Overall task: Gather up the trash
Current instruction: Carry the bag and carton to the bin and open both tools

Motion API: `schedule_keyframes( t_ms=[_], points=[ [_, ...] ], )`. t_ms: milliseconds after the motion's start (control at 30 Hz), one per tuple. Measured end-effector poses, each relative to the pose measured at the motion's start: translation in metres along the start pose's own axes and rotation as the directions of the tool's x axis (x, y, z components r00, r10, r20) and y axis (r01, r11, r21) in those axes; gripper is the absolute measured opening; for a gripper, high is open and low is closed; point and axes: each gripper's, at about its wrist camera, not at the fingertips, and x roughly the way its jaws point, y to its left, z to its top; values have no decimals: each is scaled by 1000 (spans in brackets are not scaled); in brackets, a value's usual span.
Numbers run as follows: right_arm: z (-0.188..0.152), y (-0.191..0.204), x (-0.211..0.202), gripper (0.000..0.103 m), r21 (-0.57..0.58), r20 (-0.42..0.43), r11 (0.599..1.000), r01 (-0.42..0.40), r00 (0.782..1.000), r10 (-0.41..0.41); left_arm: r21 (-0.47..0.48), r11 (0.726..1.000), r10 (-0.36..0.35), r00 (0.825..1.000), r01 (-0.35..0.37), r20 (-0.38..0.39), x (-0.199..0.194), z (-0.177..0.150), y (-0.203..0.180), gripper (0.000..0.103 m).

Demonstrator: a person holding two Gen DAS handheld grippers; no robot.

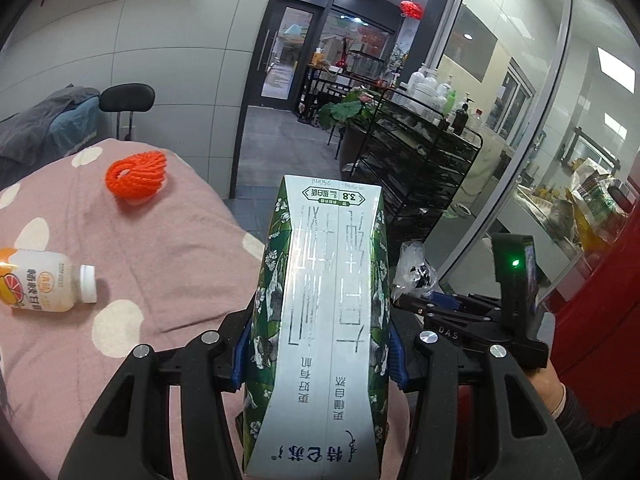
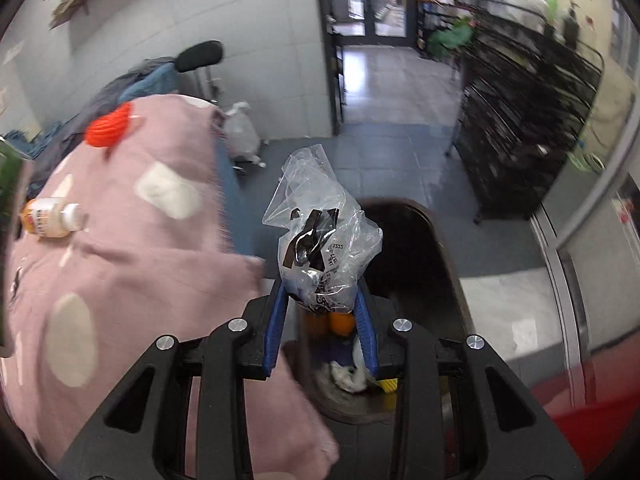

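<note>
Left gripper (image 1: 320,354): blue pads clamping a green-and-white milk carton (image 1: 320,320), its long axis running straight ahead along the fingers, printed top end pointing away.

Right gripper (image 2: 320,320): jaws nearly closed, pinching a crumpled clear plastic bag (image 2: 320,236) with black print, bag standing upward.

Below the bag: dark trash bin (image 2: 448,280), scraps lying inside.

Beside the bin: pink dotted blanket (image 2: 132,272), bearing a capped orange-label bottle (image 1: 44,280) lying on its side; beyond it, an orange foam net (image 1: 136,174).
</note>
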Motion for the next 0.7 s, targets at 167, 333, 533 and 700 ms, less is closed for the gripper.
schedule_keyframes(
  t_ms=[167,333,533,700],
  points=[
    [-19,-29,36,33,61,-96,997,40,995,-34,41,998,-54,998,55,-38,25,-1,-32,51],
    [-36,-46,77,33,102,-190,993,63,981,-43,62,994,-87,992,93,-95,50,-7,-53,51],
    [-51,-61,110,44,135,-256,988,80,966,-43,57,990,-116,981,127,-158,75,-13,-65,51],
    [-56,-72,107,62,166,-245,981,96,968,-54,59,988,-125,972,139,-198,91,-18,-74,51]
  ],
)
